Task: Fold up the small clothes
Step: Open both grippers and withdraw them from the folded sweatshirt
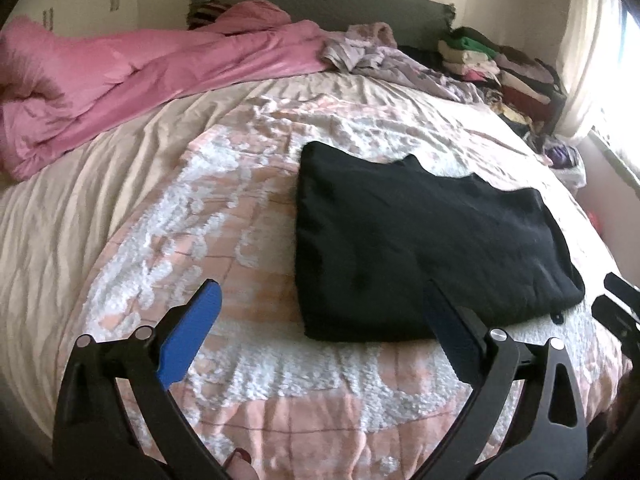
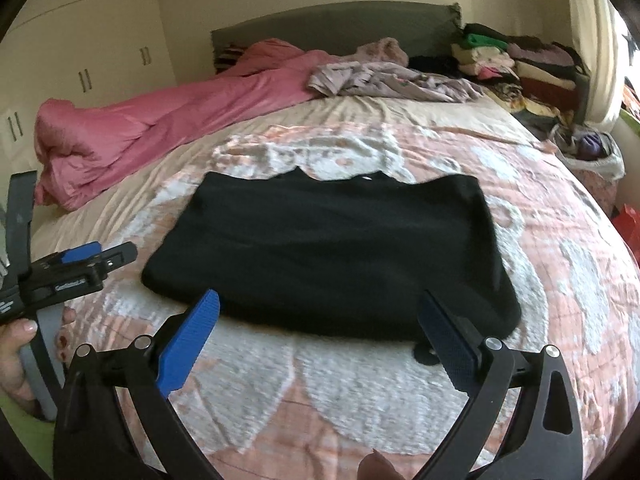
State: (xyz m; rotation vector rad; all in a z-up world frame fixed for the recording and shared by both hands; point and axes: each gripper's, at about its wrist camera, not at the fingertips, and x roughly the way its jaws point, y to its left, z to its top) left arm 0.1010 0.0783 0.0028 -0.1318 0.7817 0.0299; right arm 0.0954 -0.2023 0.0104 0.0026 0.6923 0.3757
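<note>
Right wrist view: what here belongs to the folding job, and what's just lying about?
Job:
- black garment, folded flat on the bedspread
- left gripper, open
- right gripper, open

Lying about:
- pink duvet
- crumpled lilac clothes
- stacked folded clothes

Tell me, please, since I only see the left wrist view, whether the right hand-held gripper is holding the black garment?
Observer: No. The right hand-held gripper is open, and its blue pads are clear of the folded black garment.
Operator: Thank you. How does my left one sit, seen from that side?
Observer: The left hand-held gripper is beside the garment's left edge, not touching it.
</note>
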